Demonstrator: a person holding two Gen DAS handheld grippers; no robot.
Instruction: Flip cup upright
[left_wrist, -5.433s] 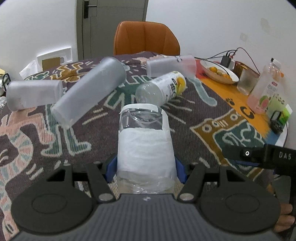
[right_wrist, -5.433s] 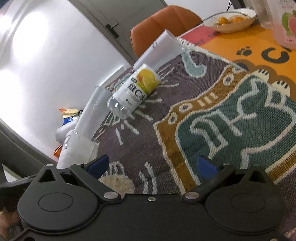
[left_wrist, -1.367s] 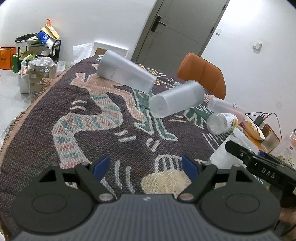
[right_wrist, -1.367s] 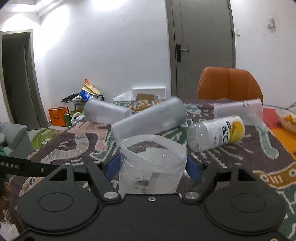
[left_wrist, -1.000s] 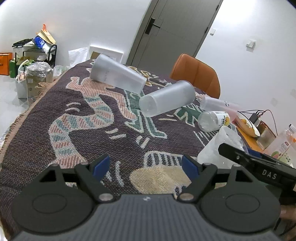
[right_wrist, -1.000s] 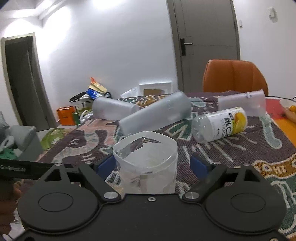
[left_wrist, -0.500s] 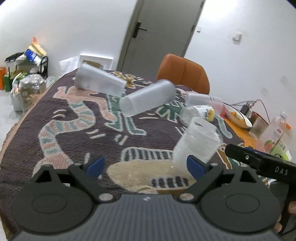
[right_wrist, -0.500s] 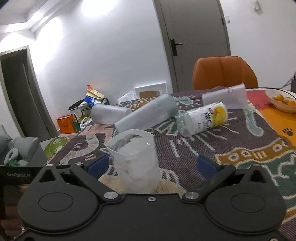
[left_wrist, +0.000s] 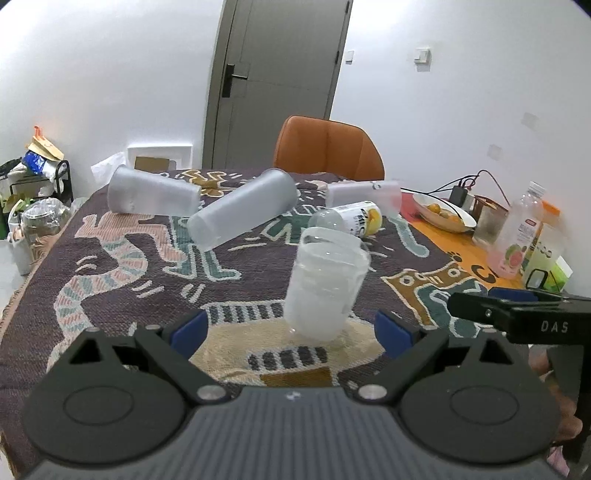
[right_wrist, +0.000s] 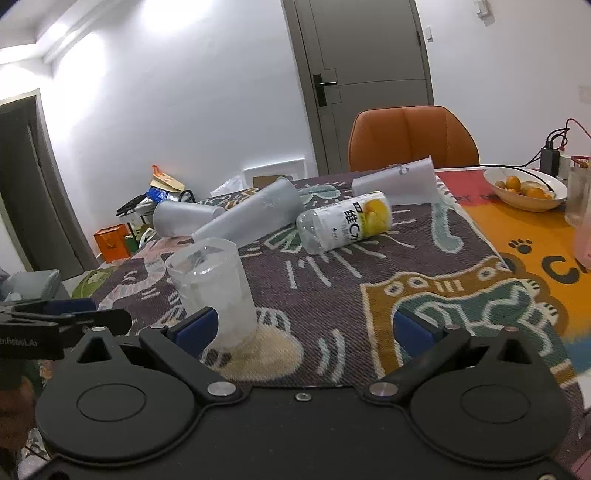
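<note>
A clear plastic cup (left_wrist: 325, 284) stands upright, mouth up, on the patterned cloth (left_wrist: 110, 280). It also shows in the right wrist view (right_wrist: 214, 291), just ahead of my right gripper's left finger. My left gripper (left_wrist: 291, 328) is open and empty, with the cup a little ahead between its fingers. My right gripper (right_wrist: 303, 326) is open and empty, to the right of the cup. The right gripper's tip shows in the left wrist view (left_wrist: 517, 314).
Three frosted cups lie on their sides at the back: one at the left (left_wrist: 151, 195), one in the middle (left_wrist: 243, 214), one further right (left_wrist: 362, 194). A labelled bottle (left_wrist: 351, 219) lies beside them. A fruit bowl (right_wrist: 524, 188), a drink bottle (left_wrist: 517, 236) and an orange chair (left_wrist: 328, 147) stand beyond.
My right gripper let go of the cup, opened wide and drew back to the right. The cup stays upright on the cloth. My left gripper swung round to face it.
</note>
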